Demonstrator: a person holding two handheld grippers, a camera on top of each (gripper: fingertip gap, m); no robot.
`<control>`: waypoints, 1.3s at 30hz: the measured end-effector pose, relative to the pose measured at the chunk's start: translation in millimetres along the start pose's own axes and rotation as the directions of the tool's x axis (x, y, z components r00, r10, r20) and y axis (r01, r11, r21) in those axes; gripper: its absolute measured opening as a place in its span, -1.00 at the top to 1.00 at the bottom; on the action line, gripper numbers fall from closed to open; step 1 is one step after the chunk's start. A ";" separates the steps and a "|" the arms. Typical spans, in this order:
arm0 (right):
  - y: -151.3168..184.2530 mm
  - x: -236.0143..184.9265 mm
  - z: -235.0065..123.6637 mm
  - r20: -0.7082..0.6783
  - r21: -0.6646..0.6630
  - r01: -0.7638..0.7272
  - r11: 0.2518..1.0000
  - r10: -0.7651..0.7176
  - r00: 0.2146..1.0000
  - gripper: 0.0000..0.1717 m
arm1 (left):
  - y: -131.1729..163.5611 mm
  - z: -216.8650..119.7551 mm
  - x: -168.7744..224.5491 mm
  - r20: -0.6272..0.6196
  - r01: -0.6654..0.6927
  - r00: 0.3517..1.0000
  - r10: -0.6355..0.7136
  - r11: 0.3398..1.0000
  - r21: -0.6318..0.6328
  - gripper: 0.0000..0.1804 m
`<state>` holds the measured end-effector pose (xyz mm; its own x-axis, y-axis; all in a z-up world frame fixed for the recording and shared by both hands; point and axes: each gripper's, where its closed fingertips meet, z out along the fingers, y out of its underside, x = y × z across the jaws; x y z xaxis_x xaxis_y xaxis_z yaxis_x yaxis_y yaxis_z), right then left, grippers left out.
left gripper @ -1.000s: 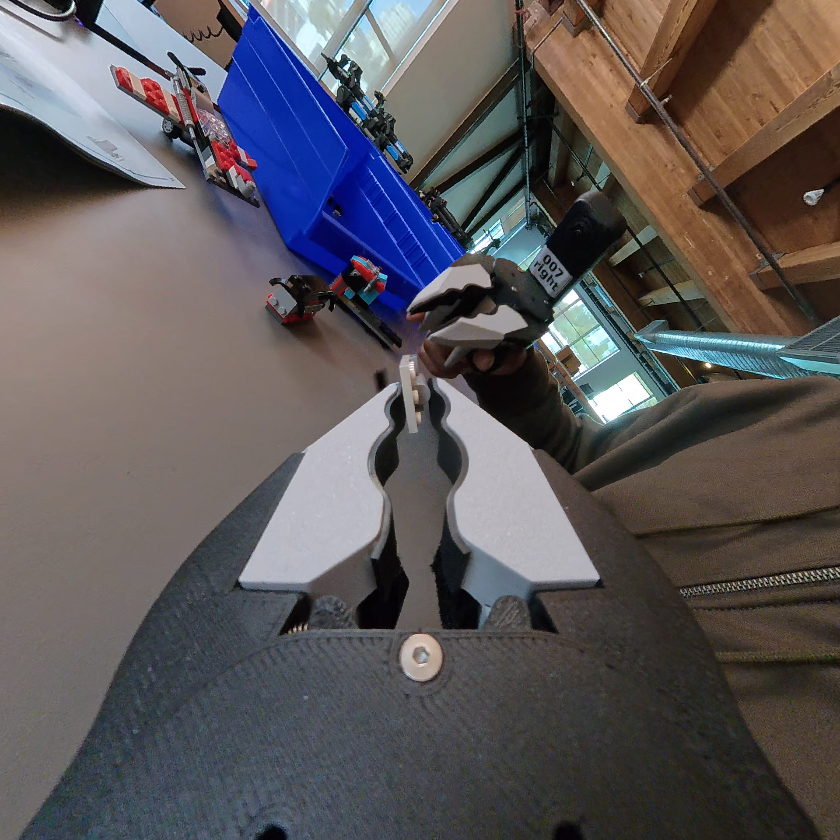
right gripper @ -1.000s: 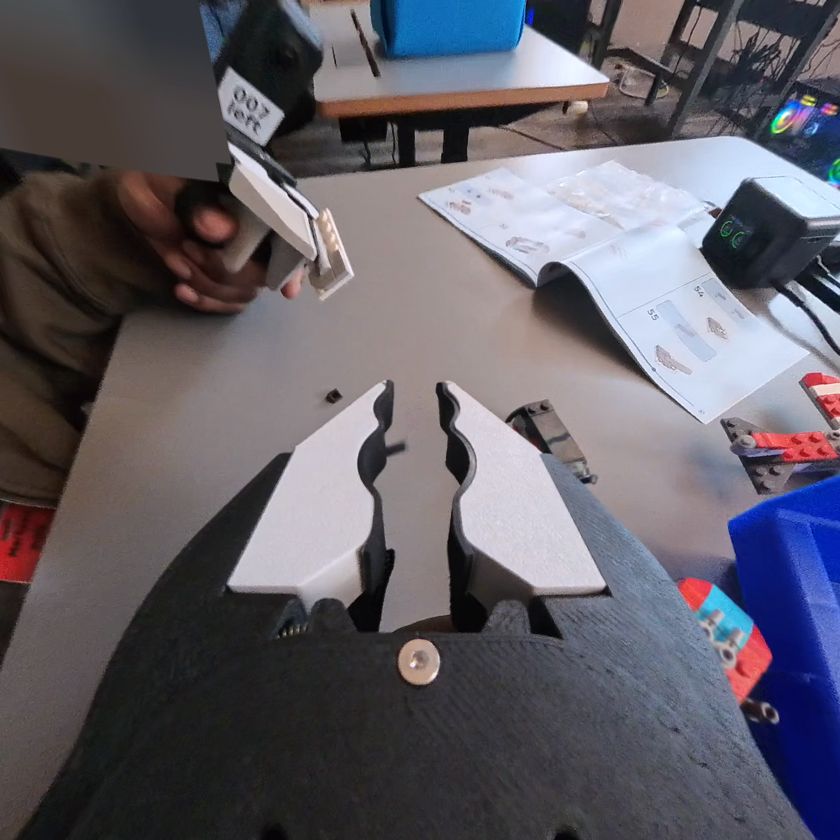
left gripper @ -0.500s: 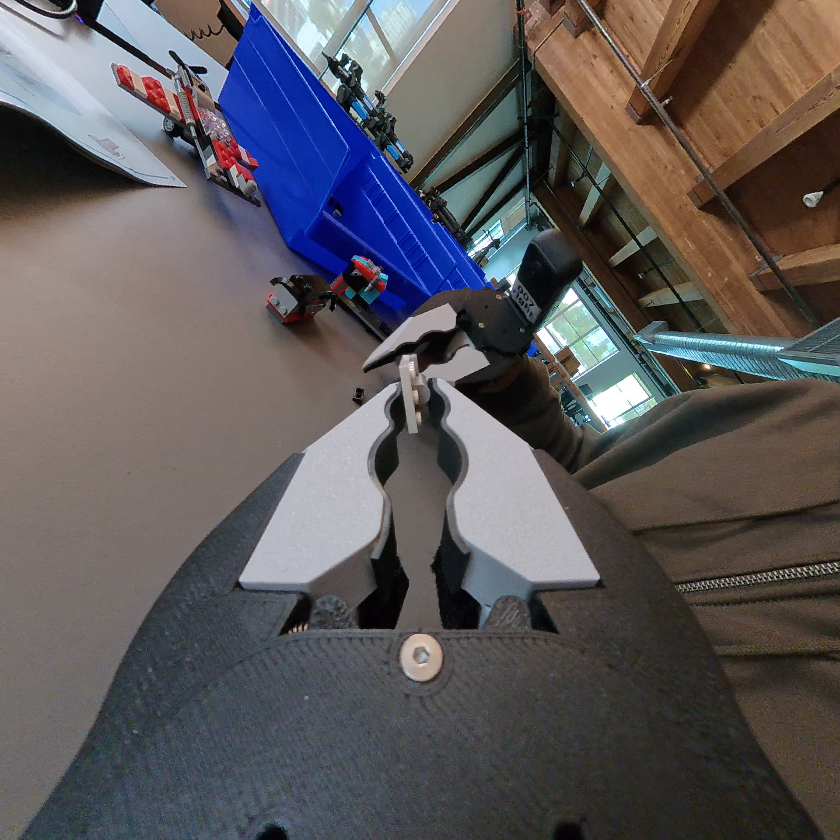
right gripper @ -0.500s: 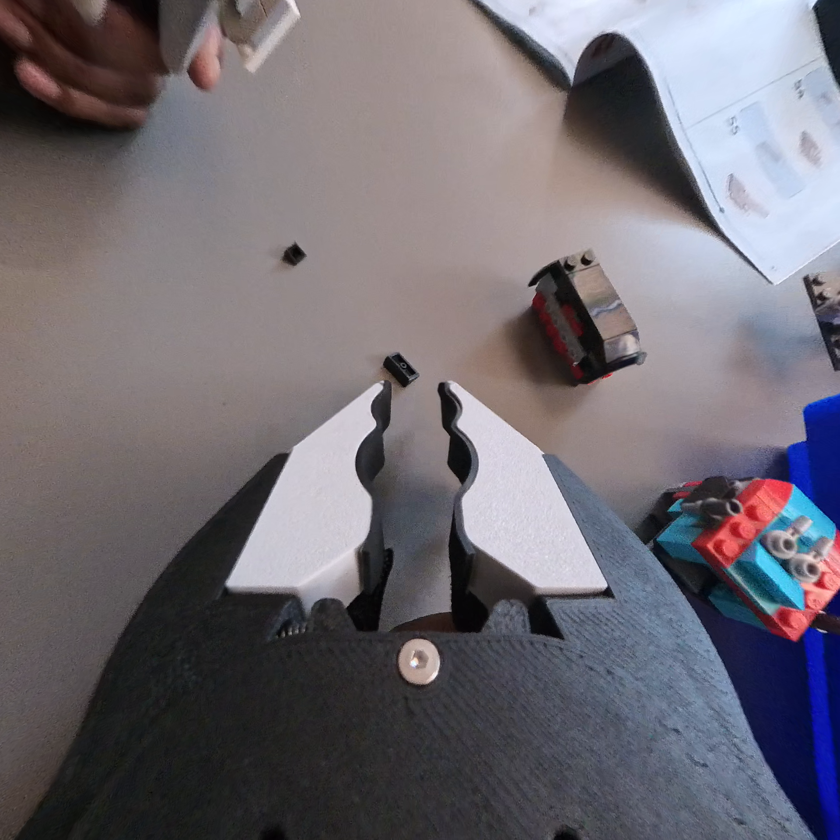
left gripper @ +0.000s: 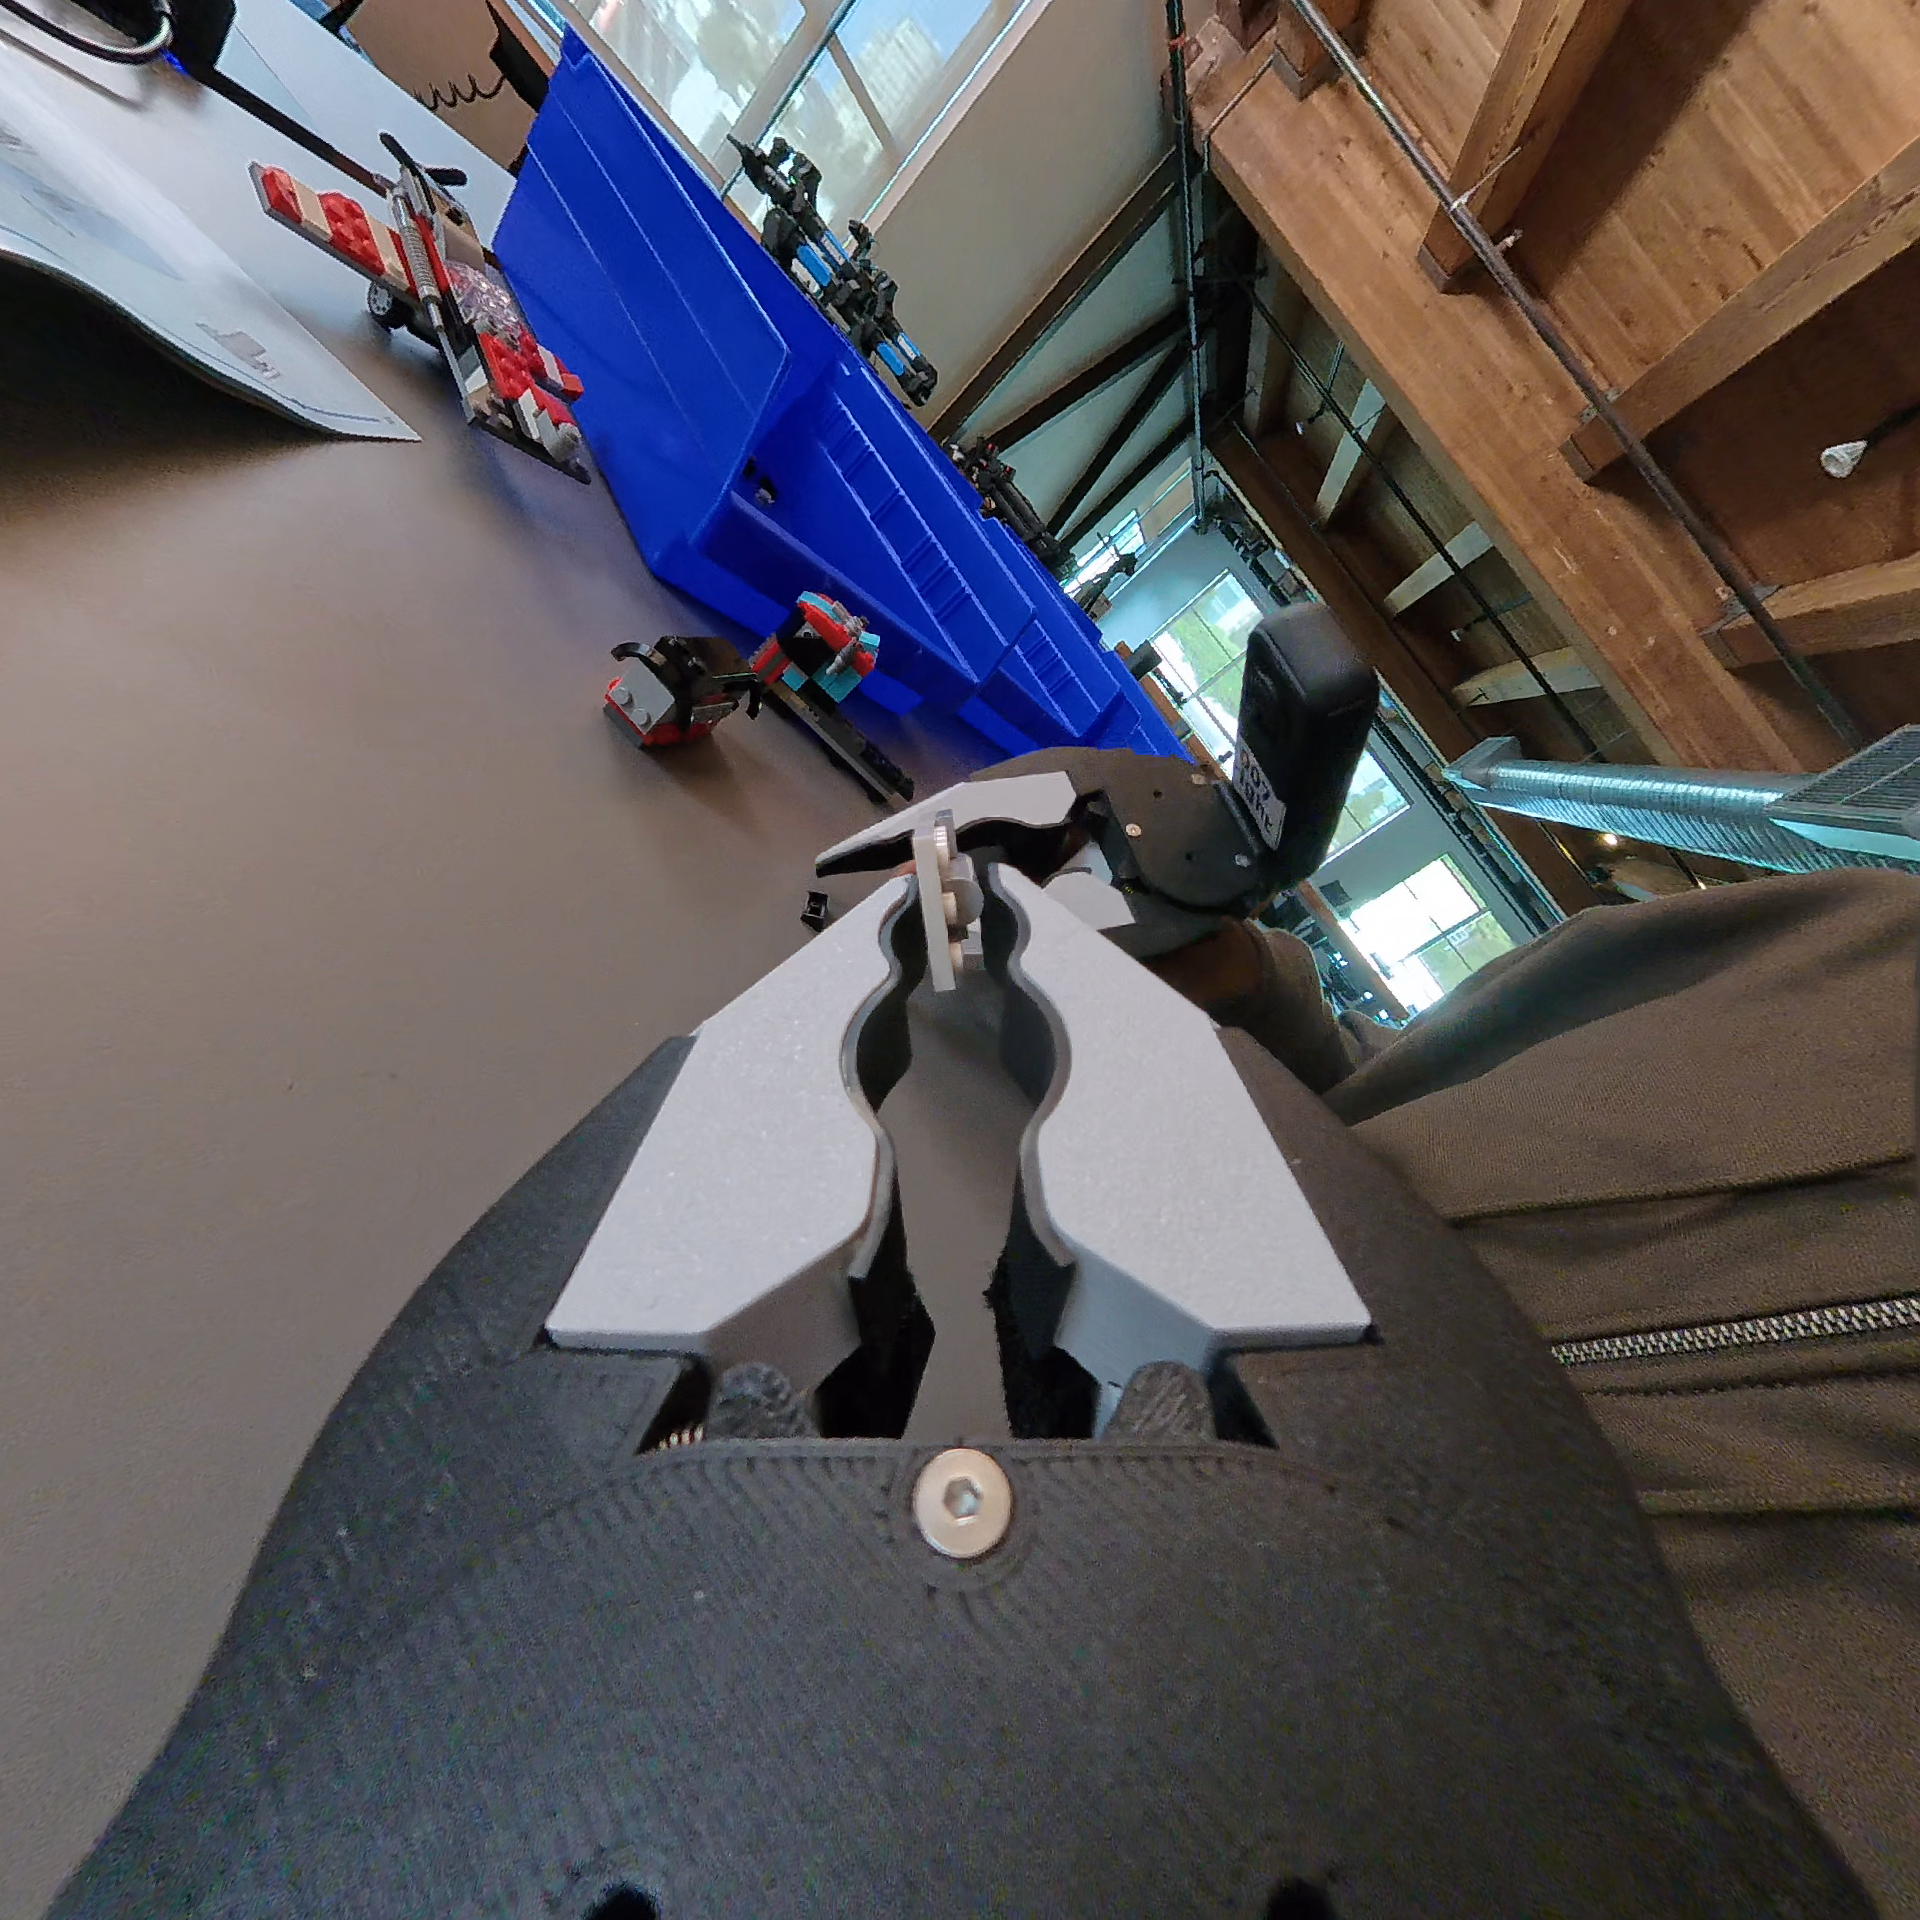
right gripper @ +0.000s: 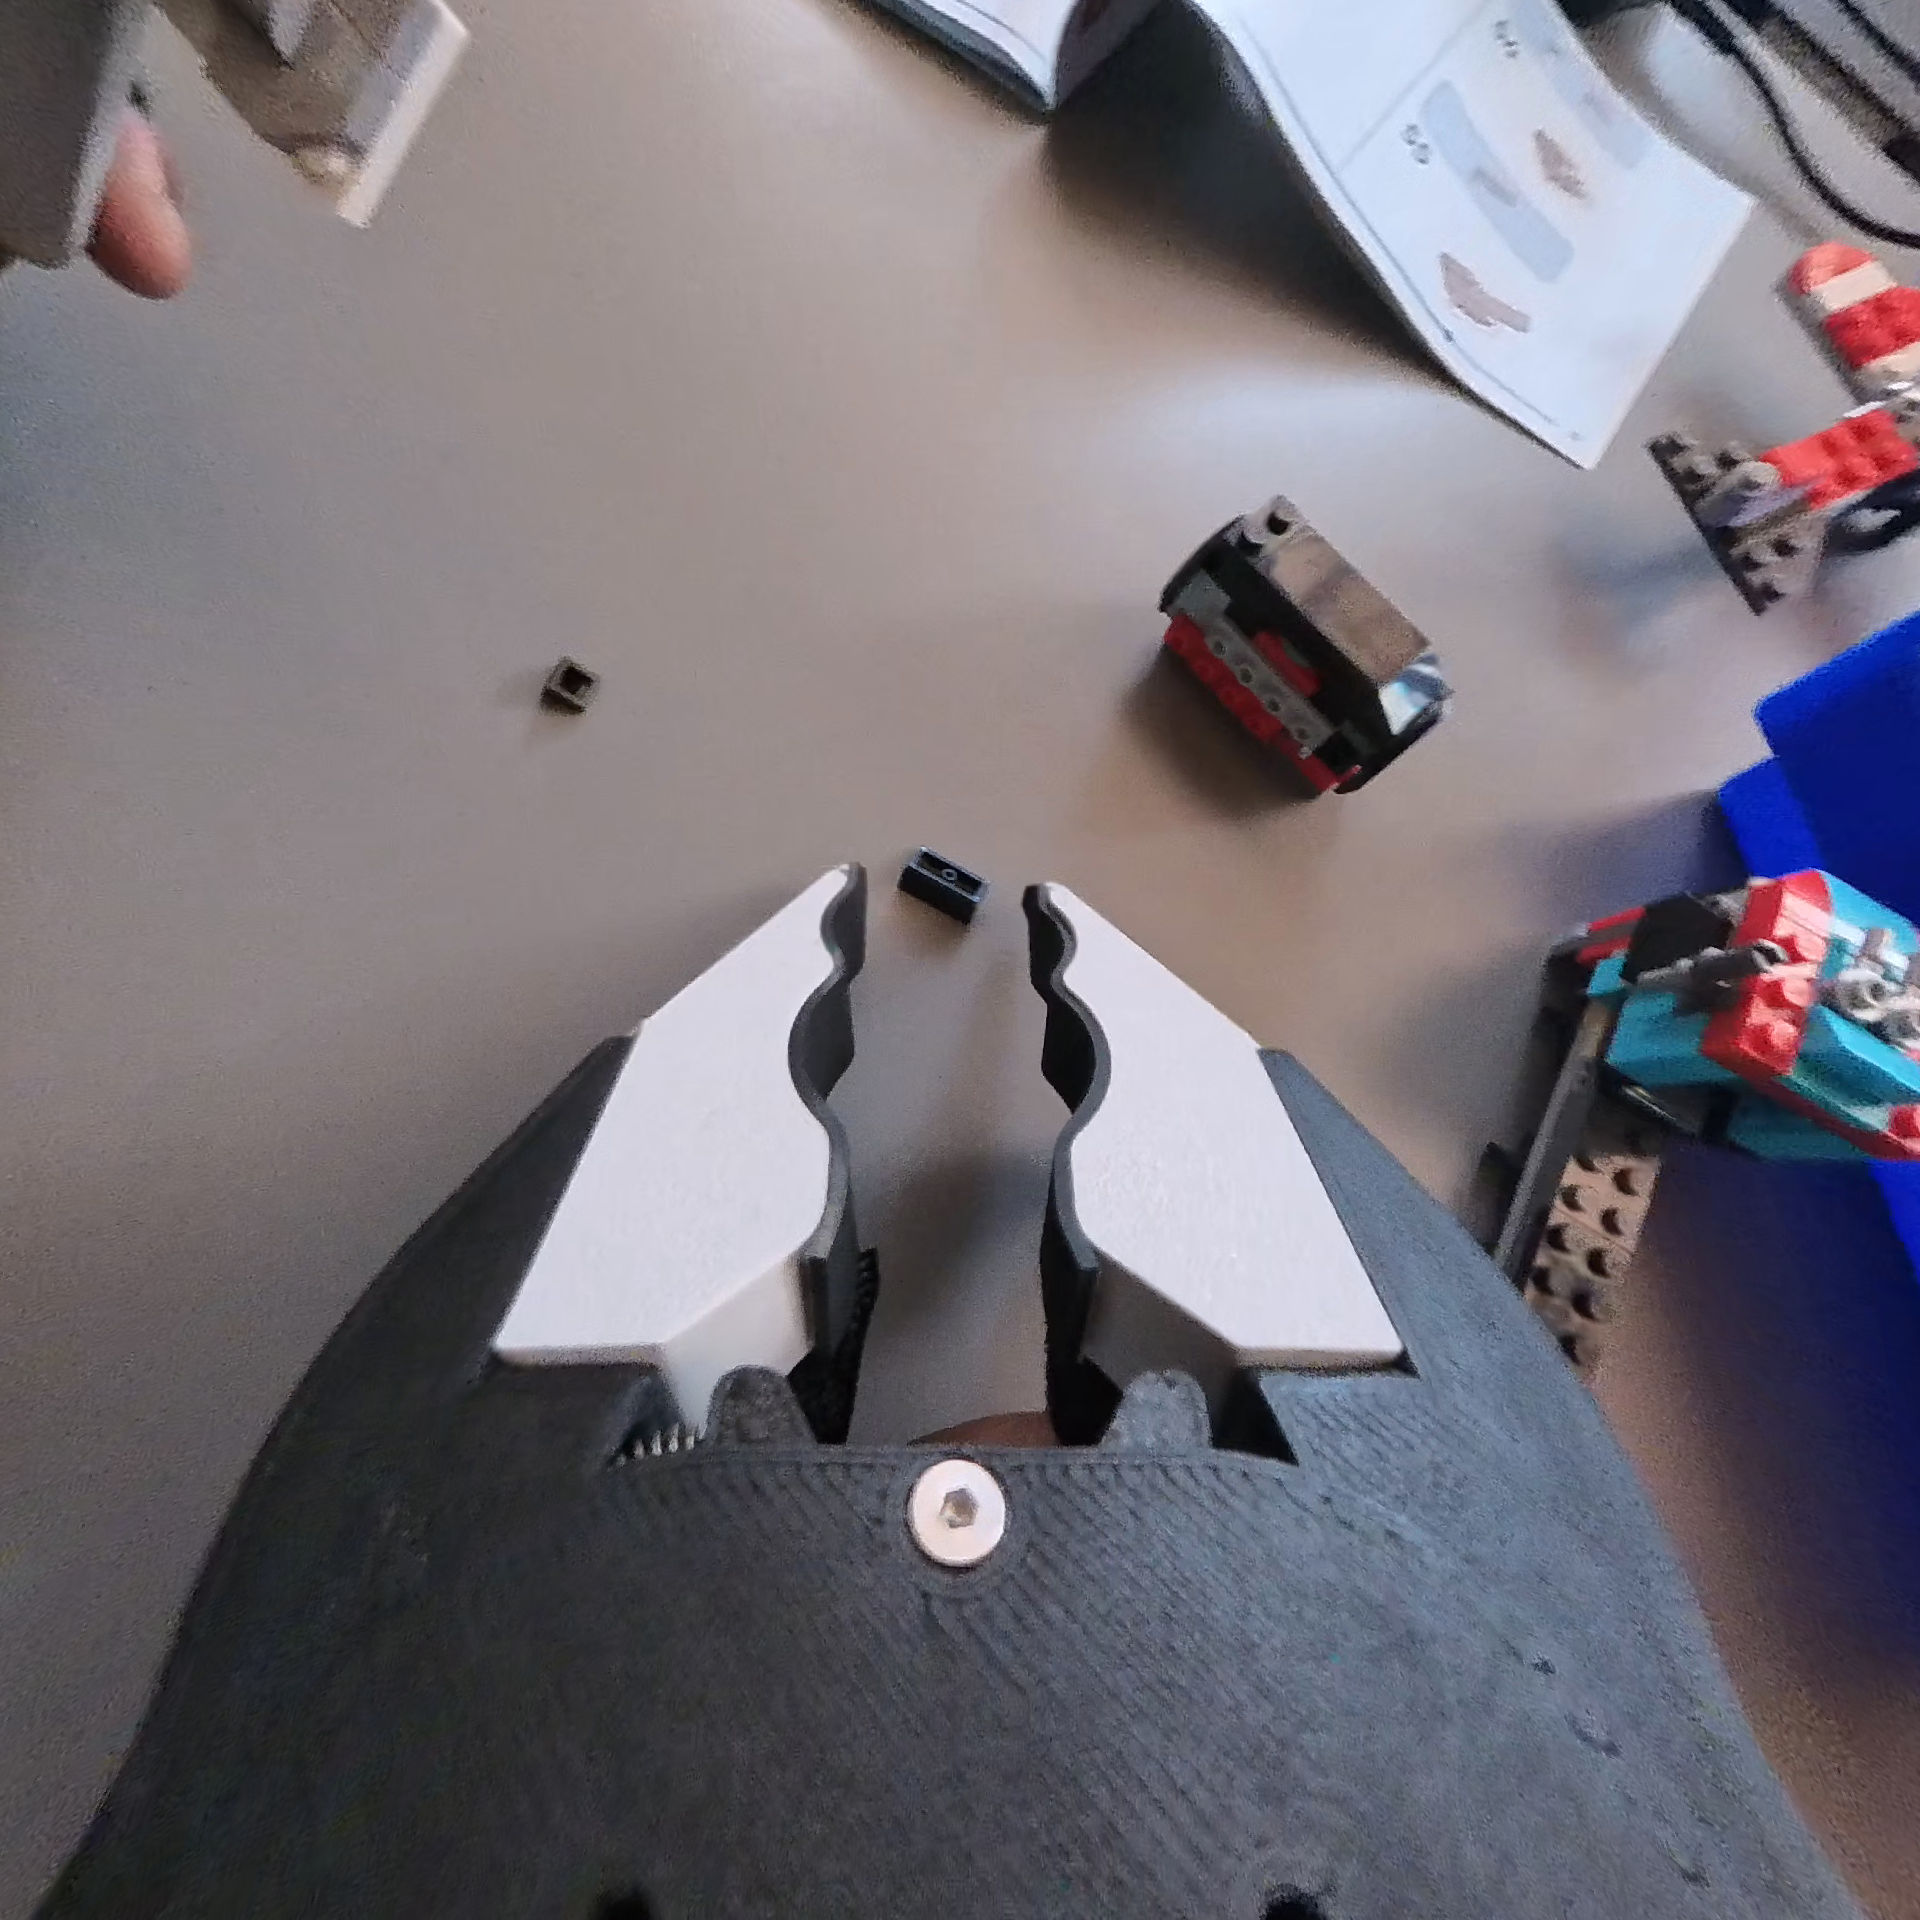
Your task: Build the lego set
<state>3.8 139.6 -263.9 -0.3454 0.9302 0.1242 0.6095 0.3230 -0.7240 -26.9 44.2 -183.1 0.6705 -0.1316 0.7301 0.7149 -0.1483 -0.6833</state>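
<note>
My left gripper [left gripper: 940,883] is shut on a thin light grey studded plate [left gripper: 948,920], held edge-on above the table; both pads press on it. It also shows blurred at the top left of the right wrist view [right gripper: 343,135]. My right gripper [right gripper: 943,885] is open and low over the grey table [right gripper: 520,468]. A small black brick [right gripper: 943,900] lies on the table between its fingertips [right gripper: 844,883]; neither pad touches it. In the left wrist view the right gripper [left gripper: 873,857] sits just beyond the plate, with the black brick [left gripper: 818,909] below its tips.
A second tiny dark piece [right gripper: 569,686] lies to the left. A black and red block assembly [right gripper: 1304,649], a teal and red assembly [right gripper: 1787,997], a red and white model [right gripper: 1829,457], a blue bin [left gripper: 727,395] and an open booklet [right gripper: 1455,208] lie to the right. There is about 12 centimeters between the tips of the two grippers.
My right gripper tilted down to the table, moved over the small black brick and opened its jaws wider. My left gripper kept its hold on the grey plate and barely moved.
</note>
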 end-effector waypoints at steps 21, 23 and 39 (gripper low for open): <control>-31.9 -0.2 -31.6 0.043 0.223 0.058 0.973 -0.069 0.997 0.67 | -0.7 -1.2 2.2 -0.013 -0.003 1.000 0.003 1.000 0.008 0.89; -22.1 0.4 -30.7 0.064 0.189 0.036 0.981 -0.049 0.997 0.67 | -0.8 -1.3 2.3 -0.013 -0.003 1.000 0.004 1.000 0.008 0.89; 37.7 -99.0 -81.7 0.421 0.139 0.086 0.987 -0.138 0.896 0.65 | -0.7 -1.1 1.9 -0.011 -0.004 1.000 0.004 1.000 0.007 0.89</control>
<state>119.2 73.9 -248.1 -0.6941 0.7160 -0.0747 0.4724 0.3747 -0.7978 -26.3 43.0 -181.2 0.6709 -0.1429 0.7277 0.7139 -0.1412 -0.6859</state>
